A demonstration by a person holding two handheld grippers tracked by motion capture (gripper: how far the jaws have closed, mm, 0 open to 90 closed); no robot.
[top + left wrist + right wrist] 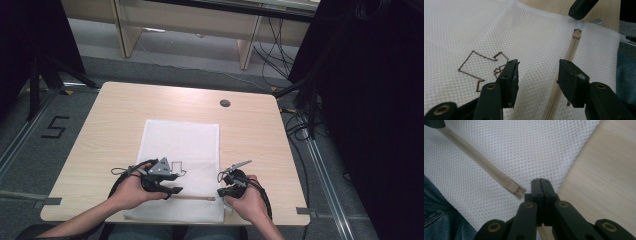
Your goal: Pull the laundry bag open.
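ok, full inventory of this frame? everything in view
mesh bag: 1, white, flat on the table's middle, near edge at the person's side
zipper: 1, beige, along the bag's near edge
outline mark: 1, brown, on the bag by the left gripper
table: 1, light wood
grommet: 1, grey, table's far right
shelving: light wood, behind the table
cables: black, floor, far right
left gripper: black, open over the bag
right gripper: black, shut, at the zipper's end
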